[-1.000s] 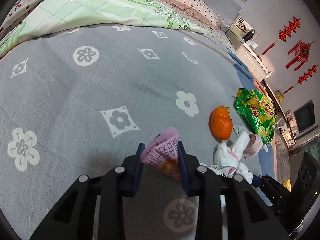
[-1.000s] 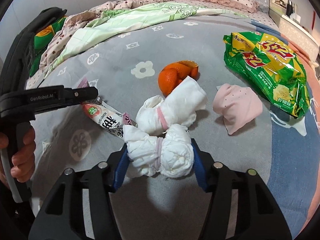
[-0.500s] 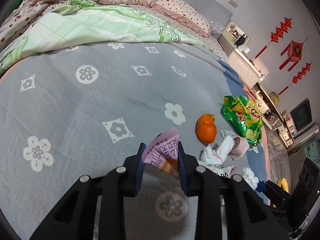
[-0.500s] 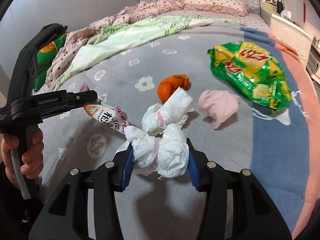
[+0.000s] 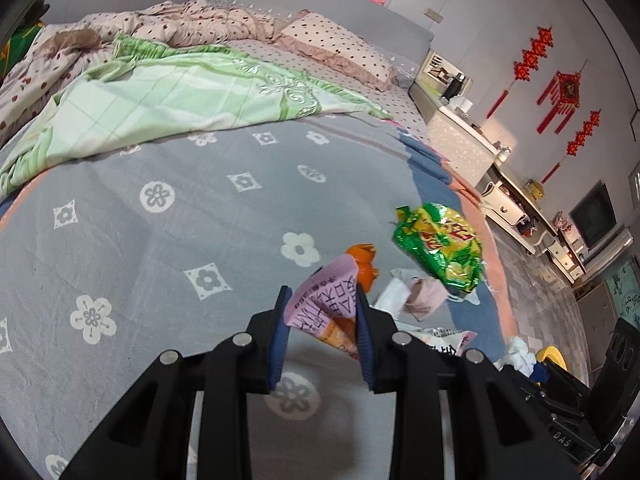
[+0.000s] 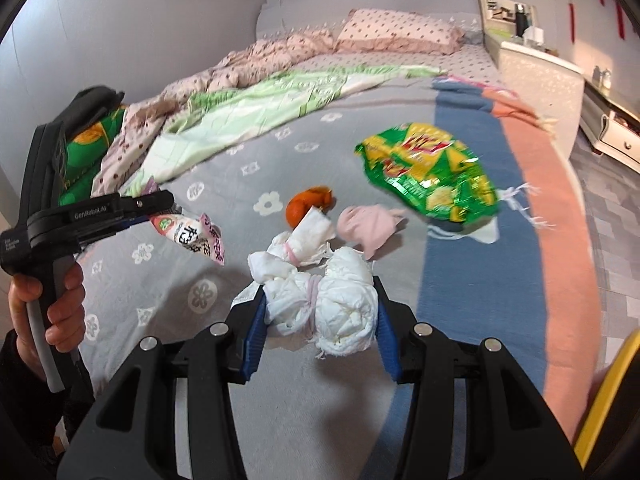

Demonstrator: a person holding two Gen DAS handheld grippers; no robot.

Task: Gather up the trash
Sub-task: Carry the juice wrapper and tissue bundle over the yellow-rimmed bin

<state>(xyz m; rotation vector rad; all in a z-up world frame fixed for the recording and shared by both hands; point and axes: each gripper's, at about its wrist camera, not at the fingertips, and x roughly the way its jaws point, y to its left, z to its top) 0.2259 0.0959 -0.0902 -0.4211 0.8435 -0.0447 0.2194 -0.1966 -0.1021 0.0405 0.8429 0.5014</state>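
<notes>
My left gripper is shut on a pink snack wrapper and holds it above the grey bedspread; the wrapper also shows in the right wrist view. My right gripper is shut on a white crumpled tissue wad, lifted off the bed. On the bed lie an orange peel, a second white tissue roll, a pink cloth wad and a green chip bag.
A green blanket and a dotted quilt lie at the head of the bed. A white bedside cabinet stands to the right. A yellow rim shows at the lower right.
Both grippers have risen and pulled back from the bed with the wrapper and the tissue wad held. The trash left on the bed looks smaller and farther away.
</notes>
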